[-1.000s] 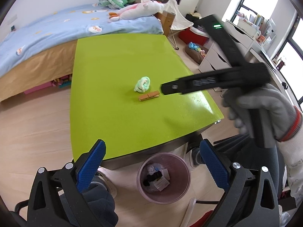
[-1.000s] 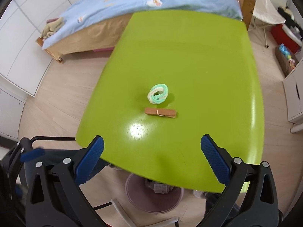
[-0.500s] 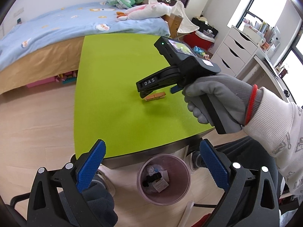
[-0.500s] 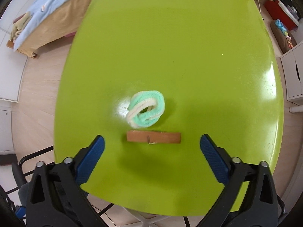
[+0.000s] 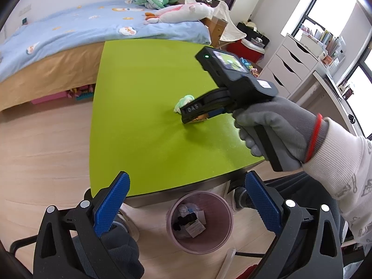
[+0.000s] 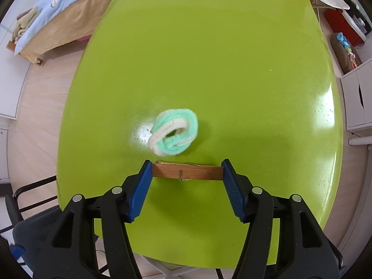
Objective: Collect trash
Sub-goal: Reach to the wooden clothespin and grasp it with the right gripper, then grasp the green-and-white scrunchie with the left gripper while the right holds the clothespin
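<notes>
Right hand-held gripper [image 6: 187,171] has just been closing; pads seemingly clamped end to end on clothespin [image 6: 186,173] on table [image 6: 209,58]. Left hand-held gripper [image 5: 186,205] apart, holding nothing.

Wood floor [image 5: 41,144]; blue-quilted bed [image 5: 69,30]; white drawers [image 5: 288,69] beside bright window [image 5: 300,7]; white wall.

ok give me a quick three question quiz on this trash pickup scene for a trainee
1. True or false: the left gripper holds the clothespin.
2. What does the right gripper have its pads against: A) the fuzzy green and white loop, B) the clothespin, C) nothing?
3. Where is the pink bin?

Key
1. False; it is open and holds nothing.
2. B; its jaws have just been closing, and the pads meet the clothespin's two ends.
3. On the floor, below the near edge of the green table.
</notes>
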Motion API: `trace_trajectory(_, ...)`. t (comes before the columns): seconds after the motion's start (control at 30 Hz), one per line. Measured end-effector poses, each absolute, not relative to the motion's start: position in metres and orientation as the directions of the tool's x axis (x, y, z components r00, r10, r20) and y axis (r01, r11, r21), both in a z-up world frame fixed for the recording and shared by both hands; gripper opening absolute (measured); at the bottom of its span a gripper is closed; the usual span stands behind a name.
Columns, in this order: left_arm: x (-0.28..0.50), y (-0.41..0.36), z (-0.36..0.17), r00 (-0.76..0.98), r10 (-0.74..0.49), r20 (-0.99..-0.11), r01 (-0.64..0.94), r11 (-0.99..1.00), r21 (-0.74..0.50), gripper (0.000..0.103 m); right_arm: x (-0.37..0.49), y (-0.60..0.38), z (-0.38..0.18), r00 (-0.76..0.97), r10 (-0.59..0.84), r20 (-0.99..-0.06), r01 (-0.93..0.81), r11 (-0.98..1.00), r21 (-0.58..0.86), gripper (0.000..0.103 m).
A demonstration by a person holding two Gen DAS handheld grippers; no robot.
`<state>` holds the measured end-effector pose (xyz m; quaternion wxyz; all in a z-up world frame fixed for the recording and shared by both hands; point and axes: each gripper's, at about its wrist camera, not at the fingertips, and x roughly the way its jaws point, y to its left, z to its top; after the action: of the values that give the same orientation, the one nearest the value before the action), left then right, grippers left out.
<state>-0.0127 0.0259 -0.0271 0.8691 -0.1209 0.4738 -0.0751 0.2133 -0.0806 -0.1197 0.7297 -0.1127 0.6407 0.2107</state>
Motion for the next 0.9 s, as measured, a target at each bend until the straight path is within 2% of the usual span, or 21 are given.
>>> trace_trajectory(0.5,0.055,0.018,-0.022,0.519,-0.269,-0.812,0.079,0.960,-0.267,0.095,0.185,-0.156,-0.071,0.186,0.254,-0.949,-0.471,0.871,0.141,0.060)
trace_trajectory(0.9,0.143,0.003,-0.055,0.412,-0.246,-0.877,0.101,0.969,-0.224,0.095,0.173,-0.189,-0.052,0.222,0.287,-0.932,-0.458,0.874,0.160,0.060)
